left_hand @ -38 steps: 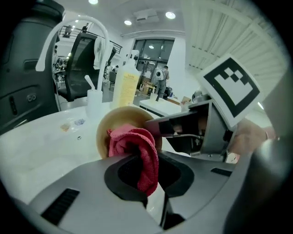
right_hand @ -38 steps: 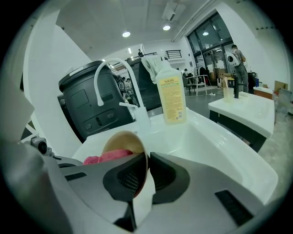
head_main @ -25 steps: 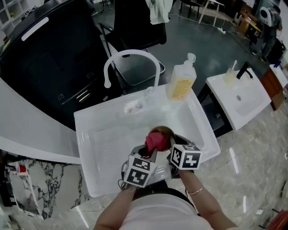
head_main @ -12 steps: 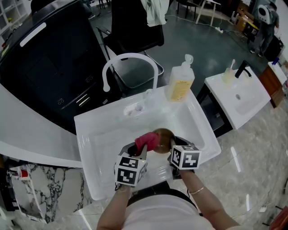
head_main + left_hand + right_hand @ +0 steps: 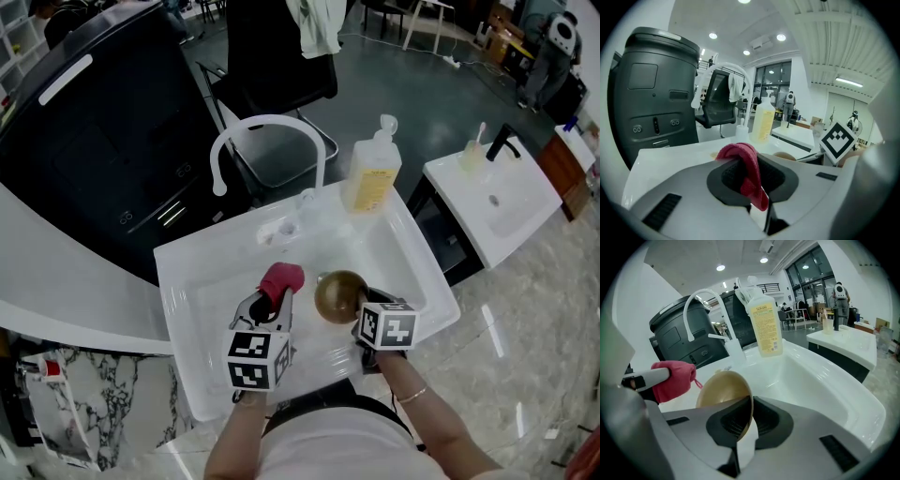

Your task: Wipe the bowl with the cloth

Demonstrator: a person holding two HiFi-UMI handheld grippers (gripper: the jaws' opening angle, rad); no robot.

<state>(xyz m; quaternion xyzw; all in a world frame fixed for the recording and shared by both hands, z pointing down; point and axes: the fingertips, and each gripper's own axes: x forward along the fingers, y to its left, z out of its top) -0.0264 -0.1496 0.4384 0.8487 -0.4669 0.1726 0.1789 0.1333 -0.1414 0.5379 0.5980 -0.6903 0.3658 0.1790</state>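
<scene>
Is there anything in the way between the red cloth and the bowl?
Nothing visible. The left tongs pinch the red cloth just left of the bowl; the right tongs, which have just been closing, grip its rim. Only open air above the white sink lies between cloth and bowl.

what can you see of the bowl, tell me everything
The bowl is small, round and golden-brown with a soft sheen, and it looks empty. It is held tilted, inside showing, over the white sink. The red cloth is beside it, not touching. The right claw pinches its thin rim and has just been closing on it.
</scene>
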